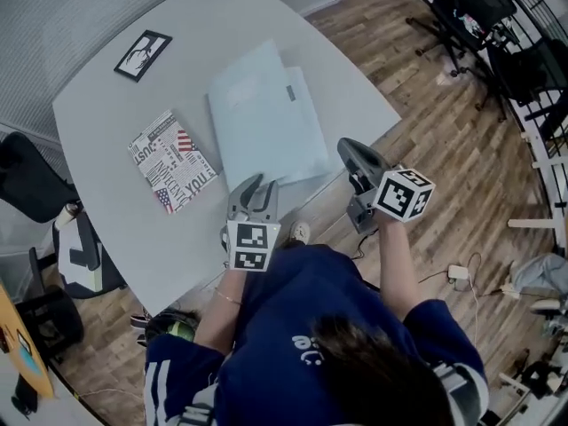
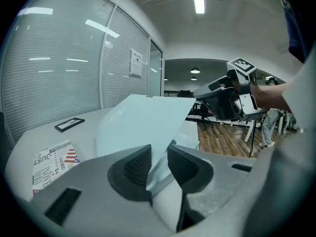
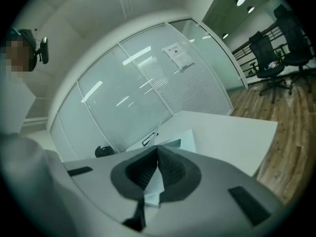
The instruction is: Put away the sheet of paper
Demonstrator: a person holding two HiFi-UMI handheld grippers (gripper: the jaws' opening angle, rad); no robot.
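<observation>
A pale blue sheet of paper (image 1: 266, 122) lies on the grey table (image 1: 106, 96), over a folder of the same colour whose far edge and small label (image 1: 290, 93) show. My left gripper (image 1: 259, 185) is at the sheet's near edge. In the left gripper view the sheet (image 2: 143, 122) rises between the jaws of that gripper (image 2: 159, 154), which stand apart without pressing it. My right gripper (image 1: 349, 147) is at the sheet's near right corner. In the right gripper view its pads (image 3: 158, 154) are closed together on a pale corner of the sheet (image 3: 154, 189).
A book with a flag-and-text cover (image 1: 171, 161) lies left of the sheet, and a black picture frame (image 1: 142, 55) at the far left. The table's right edge drops to wooden floor. Office chairs (image 1: 479, 7) stand far right, a dark chair (image 1: 31, 180) at left.
</observation>
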